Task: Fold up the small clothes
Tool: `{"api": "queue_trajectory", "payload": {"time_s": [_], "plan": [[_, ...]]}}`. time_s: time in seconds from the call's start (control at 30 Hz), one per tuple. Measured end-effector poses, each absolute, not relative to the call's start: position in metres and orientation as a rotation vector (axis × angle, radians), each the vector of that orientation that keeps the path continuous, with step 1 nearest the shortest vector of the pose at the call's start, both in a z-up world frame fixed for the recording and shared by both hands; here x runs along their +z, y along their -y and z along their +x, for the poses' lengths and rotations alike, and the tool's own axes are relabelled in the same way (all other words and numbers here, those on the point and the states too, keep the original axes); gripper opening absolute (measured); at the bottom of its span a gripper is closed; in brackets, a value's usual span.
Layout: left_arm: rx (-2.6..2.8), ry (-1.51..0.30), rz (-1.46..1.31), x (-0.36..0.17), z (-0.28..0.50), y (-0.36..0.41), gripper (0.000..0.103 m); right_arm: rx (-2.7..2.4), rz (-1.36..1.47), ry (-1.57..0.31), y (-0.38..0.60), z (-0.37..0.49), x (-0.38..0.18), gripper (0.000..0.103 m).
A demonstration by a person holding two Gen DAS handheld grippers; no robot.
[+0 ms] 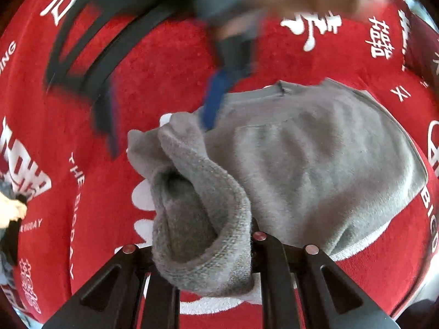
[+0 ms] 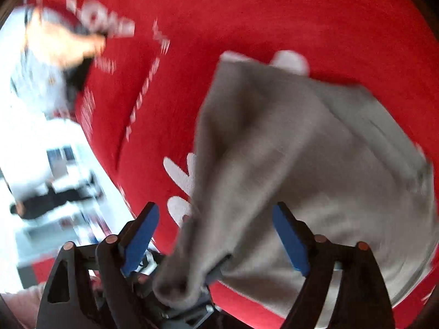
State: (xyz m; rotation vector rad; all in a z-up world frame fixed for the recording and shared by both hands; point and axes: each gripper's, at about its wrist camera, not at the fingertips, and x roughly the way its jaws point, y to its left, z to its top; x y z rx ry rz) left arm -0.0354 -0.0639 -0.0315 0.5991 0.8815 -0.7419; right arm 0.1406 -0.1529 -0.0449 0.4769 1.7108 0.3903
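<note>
We see the grey garment [image 1: 301, 159] lying on the red printed cloth [image 1: 164, 54]. Our left tongs [image 1: 203, 260] are clamped on its ribbed cuff. Our right tongs [image 2: 216, 244] stand spread, fabric bunched between them. A blurred dark heap [image 2: 74, 71] sits well apart at the cloth's edge.

Even, bright daylight; soft shadows. Strong fisheye bending, dark vignette at corners. Heavy motion blur across right wrist view, blown-out white glare at left edge. Left wrist view sharp below, smeared on top.
</note>
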Motion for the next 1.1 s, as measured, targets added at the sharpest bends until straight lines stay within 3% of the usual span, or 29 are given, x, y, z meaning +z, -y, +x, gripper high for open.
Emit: {"api": "queue_trajectory", "payload": {"time_s": [0.07,0.27,0.33,0.37,0.57,0.83,1.0,1.1], "plan": [[-0.744,-0.877,0.599,-0.032,-0.035,0.064,0.016,0.381,0.396,-1.791,0.134,0.159,-0.059,0.095],[-0.744,-0.873,0.593,-0.028,-0.035,0.06,0.016,0.308,0.14,-1.915,0.098,0.176,-0.09,0.094],[-0.742,-0.878,0.594,-0.027,-0.035,0.062,0.016,0.262,0.112,-1.899,0.102,0.176,-0.093,0.059],[-0.74,-0.884,0.589,-0.027,-0.035,0.061,0.016,0.234,0.127,-1.876,0.11,0.175,-0.09,0.018],[-0.789,-0.857,0.554,0.004,-0.037,0.071,0.016,0.295,0.405,-1.642,0.173,0.143,-0.042,0.015],[-0.975,-0.768,0.533,0.06,-0.09,0.148,0.016,0.313,0.673,-1.25,0.291,0.049,0.031,0.015],[-1.082,-0.756,0.573,0.055,-0.13,0.208,0.016,0.211,0.808,-1.133,0.373,-0.02,0.033,0.015],[-1.132,-0.786,0.62,0.036,-0.158,0.24,0.016,0.125,0.871,-1.121,0.406,-0.062,0.007,0.015]]}}
